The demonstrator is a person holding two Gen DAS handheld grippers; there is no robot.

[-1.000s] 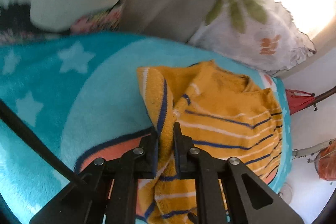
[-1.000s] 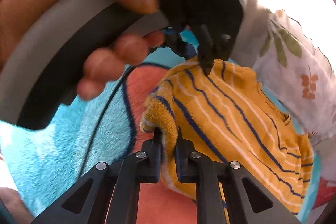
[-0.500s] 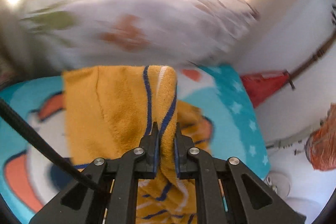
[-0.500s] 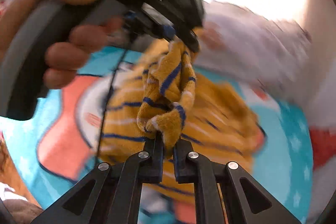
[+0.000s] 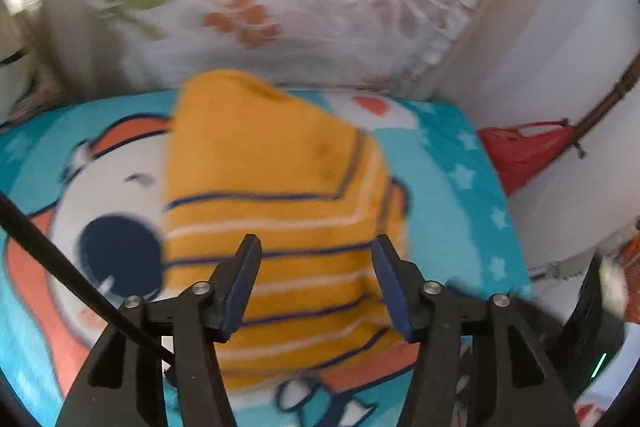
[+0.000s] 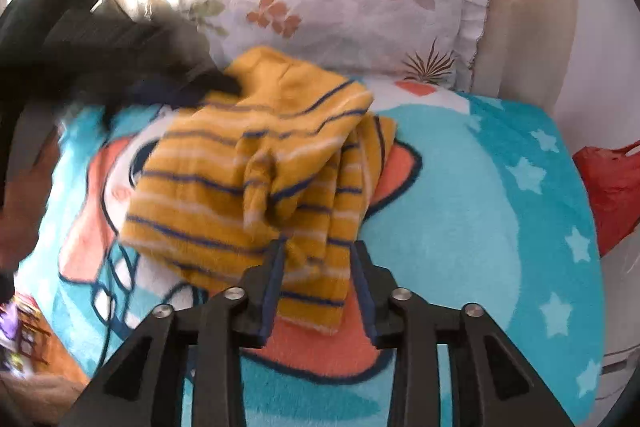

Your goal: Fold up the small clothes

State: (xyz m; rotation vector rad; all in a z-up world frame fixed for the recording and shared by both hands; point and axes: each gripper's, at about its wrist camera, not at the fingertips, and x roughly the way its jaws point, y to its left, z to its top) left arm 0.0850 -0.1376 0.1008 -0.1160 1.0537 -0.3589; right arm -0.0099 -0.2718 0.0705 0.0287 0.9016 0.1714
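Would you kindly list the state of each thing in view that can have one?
Striped yellow garment: folded over itself, lying loose on the blanket, released.
Left claw: open, jaws just opened, cloth below them but not pinched.
Right claw: open, jaws just opened, garment's edge between the pads, not pressed.
Blanket: spread flat under the garment.
Floral pillow: propped behind the blanket.

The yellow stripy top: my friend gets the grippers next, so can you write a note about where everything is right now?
Left gripper: open, jaws just spread, nothing pinched; the top lies below it.
Right gripper: open, jaws just spread; a fold of the top sits between them, not pressed.
Yellow striped top: released, lying folded over on the teal cartoon blanket, in front of the flowered pillow.
Done: one fold laid down.
Left: it looks bunched near the right gripper; probably smooth it and fold again.
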